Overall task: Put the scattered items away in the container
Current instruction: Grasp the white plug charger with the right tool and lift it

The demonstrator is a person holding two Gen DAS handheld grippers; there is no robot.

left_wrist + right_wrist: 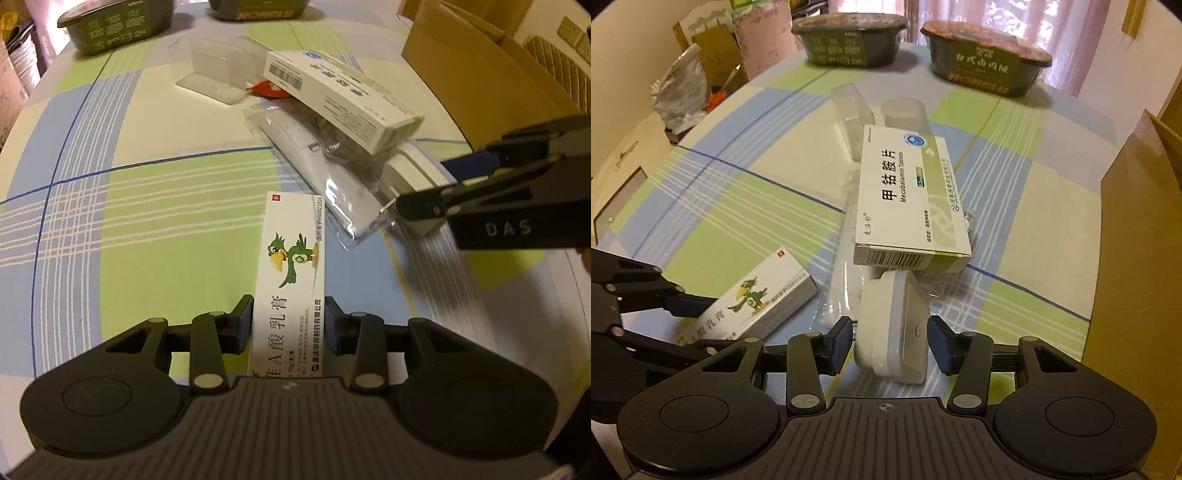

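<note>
L gripper (pixel 289 317) has its pads pressed on both long sides of the parrot box (pixel 291 266), a white ointment carton w/ a green bird; the box's near end is hidden under the gripper body, and whether its far end rests on the tablecloth (pixel 147 206) can't be told. R gripper (pixel 890 338) has its fingers set fairly wide around the white charger (pixel 894 328), which stands on edge; left pad looks just touching, right pad sits a sliver apart, so a firm grip can't be confirmed. Taking the charger as landmark: parrot box lies just to its left in the right wrist view, w/ the L gripper's blue pad on it. Just beyond the charger lies a clear plastic bag (pixel 314 162) w/ a long white item inside, contents hard to read thru glare. On top of the bag, tilted, rests the tablet box (pixel 908 199), white and green, barcode end nearest the charger. Further beyond, a clear plastic case (pixel 853 118), edges faint; in the left wrist view a small red thing (pixel 267 89) peeks out under the tablet box, mostly hidden. Far behind, two dark food bowls (pixel 986 62), one cut off in the left wrist view. Right of the charger, the cardboard box (pixel 1137 258), only its outer wall showing, inside not visible.
</note>
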